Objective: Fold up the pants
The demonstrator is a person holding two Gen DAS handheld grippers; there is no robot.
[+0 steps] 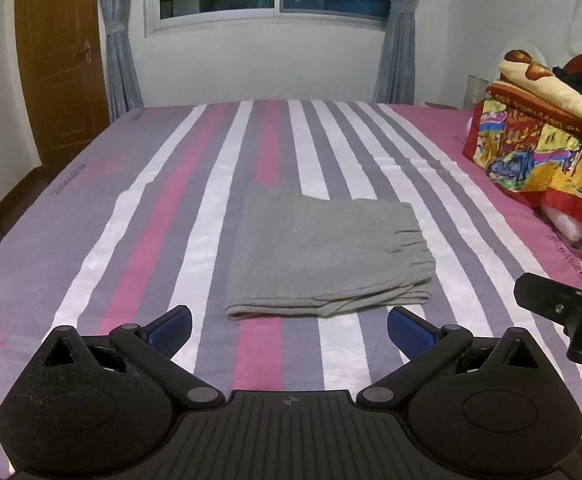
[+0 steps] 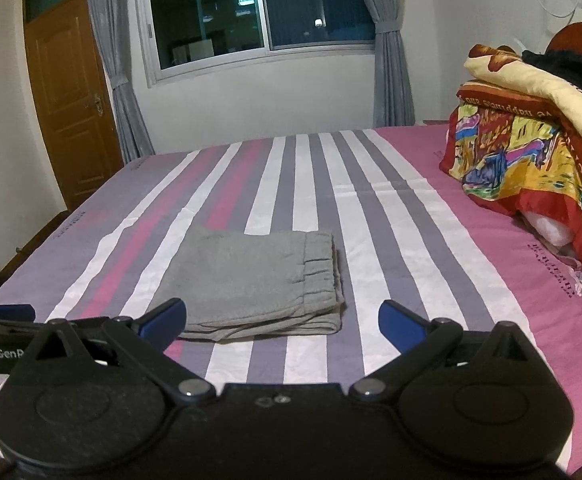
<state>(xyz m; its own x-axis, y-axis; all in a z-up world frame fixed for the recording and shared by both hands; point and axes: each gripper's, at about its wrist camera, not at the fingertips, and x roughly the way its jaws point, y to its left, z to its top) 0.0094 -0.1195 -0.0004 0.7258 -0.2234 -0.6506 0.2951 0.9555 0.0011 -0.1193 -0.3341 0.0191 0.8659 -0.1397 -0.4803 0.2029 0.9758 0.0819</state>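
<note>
The pants [image 1: 323, 248] lie folded on the bed [image 1: 431, 184]; both hand-held grippers [image 1: 289, 322] [image 2: 282, 318] are spread, empty; only smoothing edges gently seems left.

One pair of grey pants [image 1: 323, 256], folded, lay on one striped bed [image 1: 91, 208]. Two grippers appeared: the left gripper [image 1: 289, 328] and the right gripper [image 2: 283, 322], each with two blue-padded fingers. One stack of colourful quilts [image 2: 531, 152], one window [image 2: 251, 12], two curtains and one door [image 2: 67, 100] were counted.
</note>
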